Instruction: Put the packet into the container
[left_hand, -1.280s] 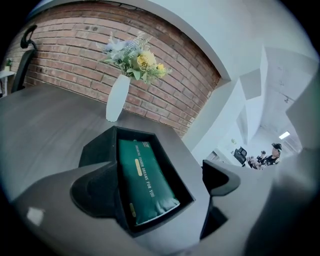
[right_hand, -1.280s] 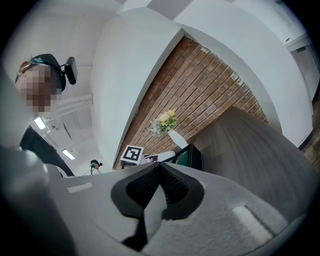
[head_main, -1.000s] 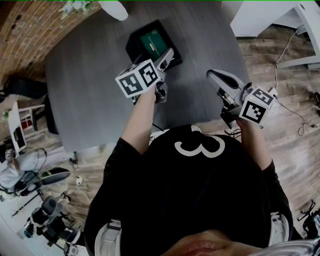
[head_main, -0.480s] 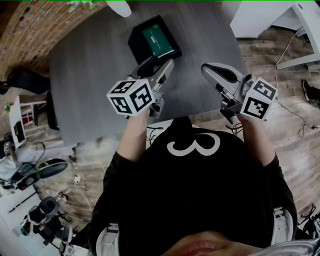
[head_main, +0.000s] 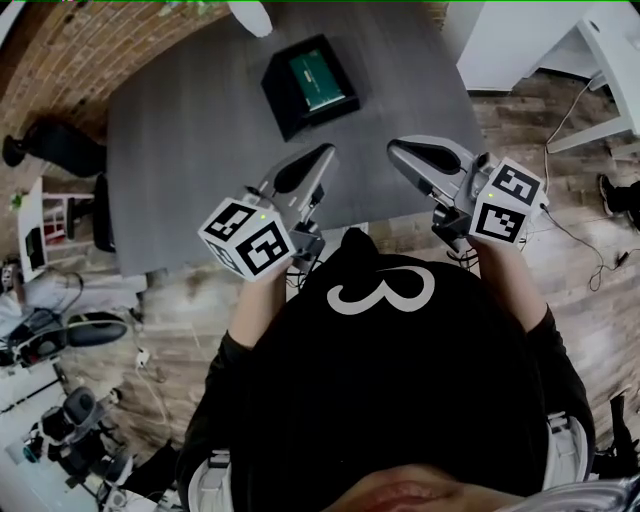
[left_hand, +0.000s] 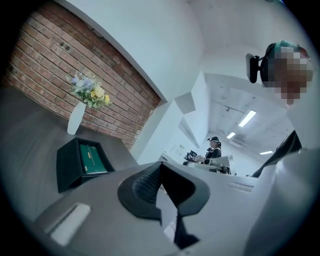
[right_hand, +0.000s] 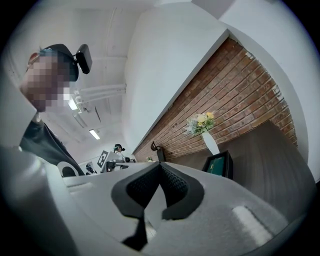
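at upper centre of the head view, on the grey table (head_main: 170, 150): one black container (head_main: 283, 100), green packet (head_main: 316, 80) lying inside it. lower centre, near the table's front edge: my left gripper (head_main: 318, 160), jaws together, nothing between them; my right gripper (head_main: 400, 150), likewise closed and empty. both stood well apart from the container. risk, as i judged it: a careless swing forward with closed jaws could have knocked the container and spilled the packet.

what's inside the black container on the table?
A green packet lies flat inside the container. Nothing else shows in it; anything beneath the packet is covered.
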